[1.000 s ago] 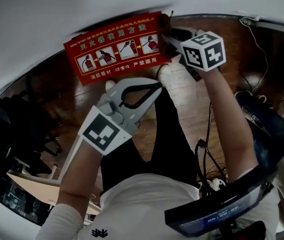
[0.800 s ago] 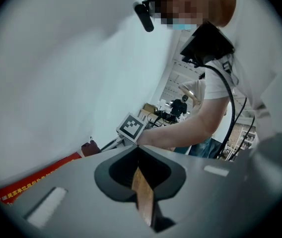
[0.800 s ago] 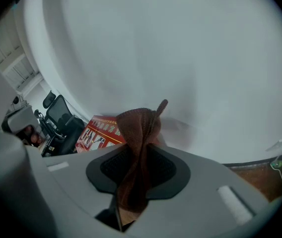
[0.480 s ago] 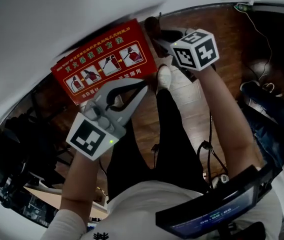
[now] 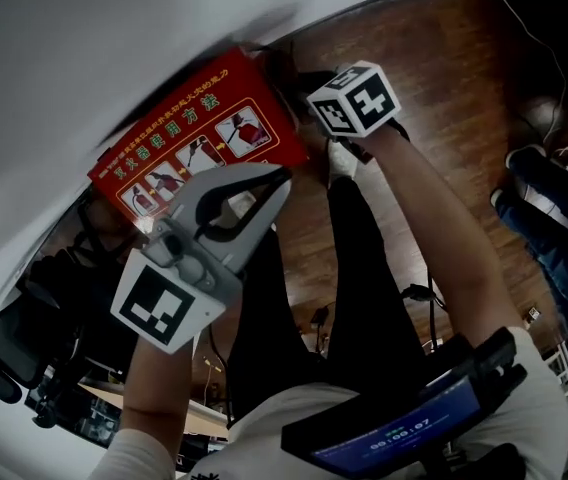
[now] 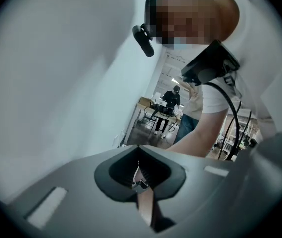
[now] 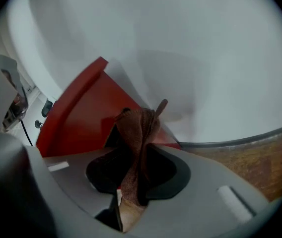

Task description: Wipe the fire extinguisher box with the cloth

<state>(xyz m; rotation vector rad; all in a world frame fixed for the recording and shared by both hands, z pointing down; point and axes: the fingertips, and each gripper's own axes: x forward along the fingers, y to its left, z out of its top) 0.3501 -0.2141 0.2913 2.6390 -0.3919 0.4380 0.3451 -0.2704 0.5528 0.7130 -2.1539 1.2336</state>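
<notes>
The right gripper is clamped on the brown cloth at the right edge of the red fire extinguisher box (contact cannot be made out; the head view hides its tips behind the marker cube). The left gripper, near the box's lower edge, has its jaws pressed together, empty.

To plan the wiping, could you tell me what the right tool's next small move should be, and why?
Probably sweep the cloth across the printed front of the box: the right tool is shut on the cloth beside its corner, and the left tool is shut and empty.
</notes>
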